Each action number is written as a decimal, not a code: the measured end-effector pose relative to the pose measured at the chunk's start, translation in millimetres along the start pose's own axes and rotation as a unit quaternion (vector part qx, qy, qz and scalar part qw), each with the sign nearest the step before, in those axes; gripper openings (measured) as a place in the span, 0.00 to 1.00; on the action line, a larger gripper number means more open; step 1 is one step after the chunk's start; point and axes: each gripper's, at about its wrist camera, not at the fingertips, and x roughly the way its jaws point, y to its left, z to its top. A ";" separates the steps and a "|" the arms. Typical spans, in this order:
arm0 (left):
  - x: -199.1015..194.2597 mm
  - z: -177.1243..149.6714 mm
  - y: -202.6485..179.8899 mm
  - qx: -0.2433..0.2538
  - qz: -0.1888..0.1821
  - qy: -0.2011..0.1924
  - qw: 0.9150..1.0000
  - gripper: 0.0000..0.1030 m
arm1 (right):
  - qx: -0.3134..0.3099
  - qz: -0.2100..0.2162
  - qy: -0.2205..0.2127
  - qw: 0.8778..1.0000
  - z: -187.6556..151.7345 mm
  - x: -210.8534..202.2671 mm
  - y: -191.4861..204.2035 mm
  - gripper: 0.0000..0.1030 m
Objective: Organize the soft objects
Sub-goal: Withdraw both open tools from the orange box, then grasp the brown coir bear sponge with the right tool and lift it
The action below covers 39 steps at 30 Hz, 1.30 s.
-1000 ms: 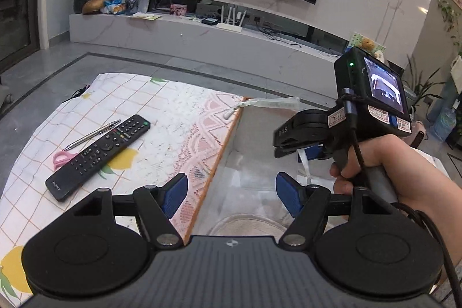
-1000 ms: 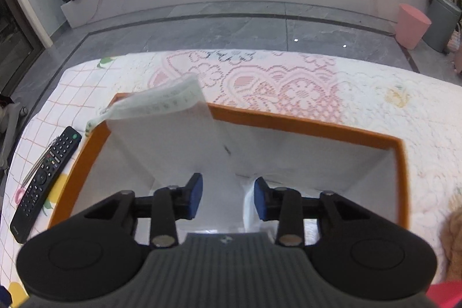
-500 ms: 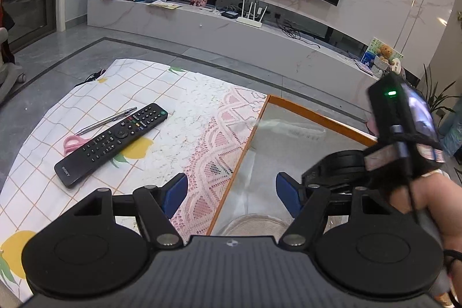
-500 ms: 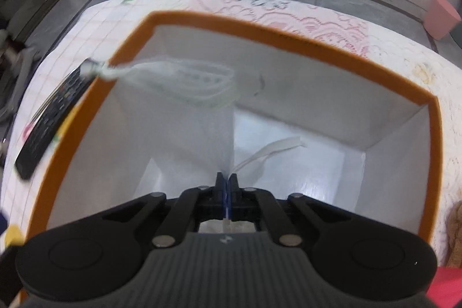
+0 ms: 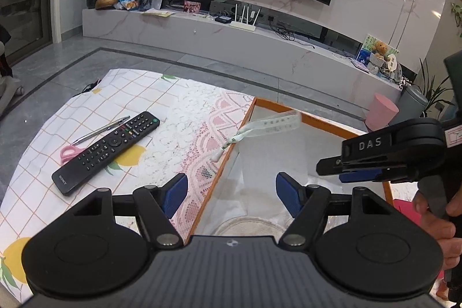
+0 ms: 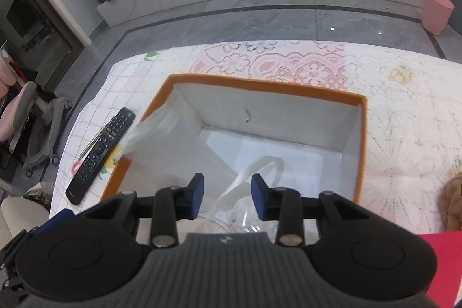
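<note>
An orange-rimmed white box [image 6: 260,82] stands on the table; it also shows in the left wrist view [image 5: 219,181]. A clear plastic bag [image 6: 245,215] lies inside it, its white handle [image 6: 260,166] loose below my right gripper [image 6: 226,199], which is open and empty above the box. Another bag's printed white handle [image 5: 265,126] hangs over the box's left rim [image 6: 150,126]. My left gripper [image 5: 229,192] is open and empty over the box's left edge, with a round pale soft thing [image 5: 245,225] below it. The right gripper [image 5: 346,166] shows from the side.
A black remote [image 5: 106,149], a pen [image 5: 101,130] and pink scissors [image 5: 68,153] lie left of the box on the tablecloth. A brown plush [image 6: 453,201] and a red object [image 6: 444,264] sit to the right. A pink bin [image 5: 381,111] stands on the floor.
My right gripper was shut low inside the box half a second ago; it has opened, let go of the bag handle and risen. The left view has lifted slightly.
</note>
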 end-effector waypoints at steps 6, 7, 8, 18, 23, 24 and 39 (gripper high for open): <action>-1.2 -4.3 -20.2 0.022 -0.034 0.009 0.999 0.80 | 0.002 0.035 -0.051 0.998 -16.5 -50.9 -13.1 0.35; -2.1 -5.8 -26.5 0.029 -0.043 0.010 0.999 0.80 | -0.002 0.036 -0.063 0.997 -22.5 -64.9 -17.7 0.36; -3.7 -7.5 -33.7 0.038 -0.051 0.010 0.998 0.80 | -0.007 0.033 -0.076 0.997 -29.3 -79.5 -23.2 0.36; -29.9 -31.4 -108.0 0.103 -0.154 0.008 0.983 0.80 | 0.066 -0.165 -0.224 0.958 -114.4 -218.9 -143.4 0.76; -50.0 -54.7 -150.4 0.161 -0.148 -0.015 0.976 0.80 | 0.152 -0.202 -0.188 0.949 -145.7 -227.9 -224.5 0.80; -52.4 -59.1 -159.1 0.169 -0.152 -0.015 0.974 0.80 | 0.166 -0.212 -0.175 0.947 -152.5 -224.9 -237.7 0.80; -40.3 -122.5 -238.4 0.286 -0.179 0.039 0.941 0.80 | 0.293 -0.186 -0.076 0.935 -180.2 -137.6 -313.4 0.87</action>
